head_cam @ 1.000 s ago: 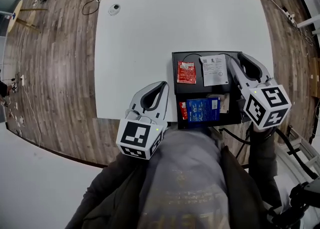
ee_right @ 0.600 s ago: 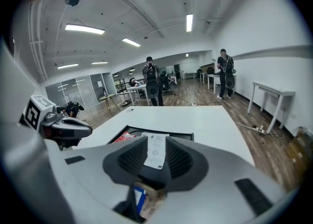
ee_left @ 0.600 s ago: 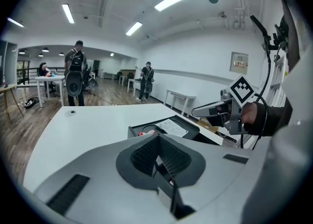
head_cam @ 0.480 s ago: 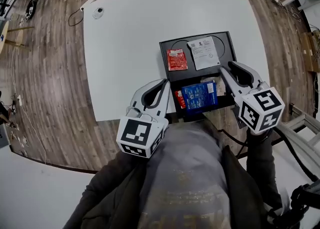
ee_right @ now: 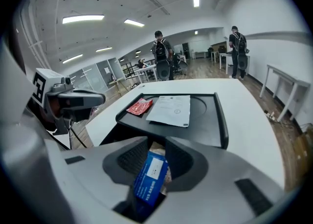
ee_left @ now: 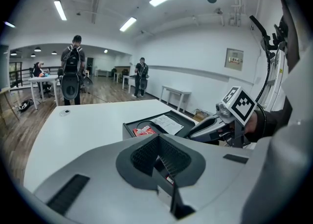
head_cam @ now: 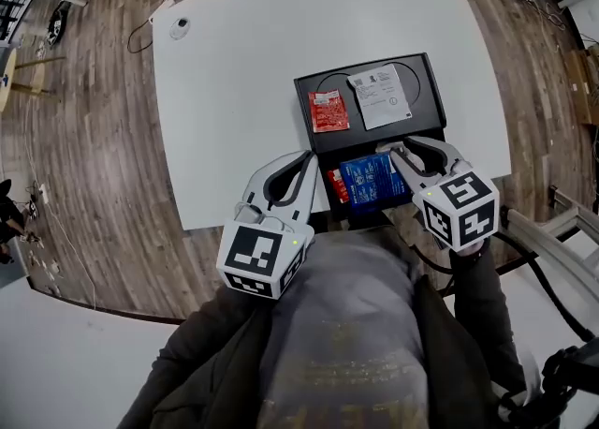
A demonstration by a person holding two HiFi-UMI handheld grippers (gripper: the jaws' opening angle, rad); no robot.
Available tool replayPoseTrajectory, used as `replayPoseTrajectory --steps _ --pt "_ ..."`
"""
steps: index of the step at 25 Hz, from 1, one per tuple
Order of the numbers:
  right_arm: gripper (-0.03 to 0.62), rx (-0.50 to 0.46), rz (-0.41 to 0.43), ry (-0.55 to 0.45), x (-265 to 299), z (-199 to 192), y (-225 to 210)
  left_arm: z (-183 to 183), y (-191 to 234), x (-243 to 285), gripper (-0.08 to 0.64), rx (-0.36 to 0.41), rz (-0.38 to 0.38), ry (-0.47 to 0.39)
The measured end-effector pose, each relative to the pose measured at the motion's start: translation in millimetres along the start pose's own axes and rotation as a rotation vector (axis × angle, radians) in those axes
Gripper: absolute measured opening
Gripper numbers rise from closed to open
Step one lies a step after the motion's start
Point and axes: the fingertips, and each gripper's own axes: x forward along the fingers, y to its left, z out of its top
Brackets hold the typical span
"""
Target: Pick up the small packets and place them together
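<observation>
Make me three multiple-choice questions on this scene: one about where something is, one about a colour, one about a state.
1. The red packet lies: A beside the white sheet on the black tray; B under that sheet; C off the tray.
2. The packet between the right hand-held gripper jaws is: A green; B blue; C yellow.
3. Those jaws stand: A pressed together; B apart; C out of view.
Answers: 1 A, the head view shows them side by side; 2 B, the blue packet shows in the right gripper view; 3 B, the pads stand well apart.

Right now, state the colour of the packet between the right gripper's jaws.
Blue packet, white label; right gripper view.
</observation>
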Motion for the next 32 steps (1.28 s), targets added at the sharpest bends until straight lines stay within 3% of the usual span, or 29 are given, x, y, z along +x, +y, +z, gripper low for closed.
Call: replayPoseTrajectory --steps 14,22,27,32 --pt "0.114 -0.009 -0.017 0.158 27 -31 -9 -11 3 4 0.002 -0.026 0.027 0.037" --pt "0.106 -0.057 -0.028 0.176 27 -35 -6 -14 6 4 0.002 -0.032 0.023 0.041" --pt "0.017 -0.101 -0.061 0.164 21 -33 -4 -14 6 1 0.002 -0.028 0.015 0.033" --pt "0.005 -0.125 -0.017 0.089 5 -16 20 -10 4 -5 0.002 -0.019 0.006 0.011"
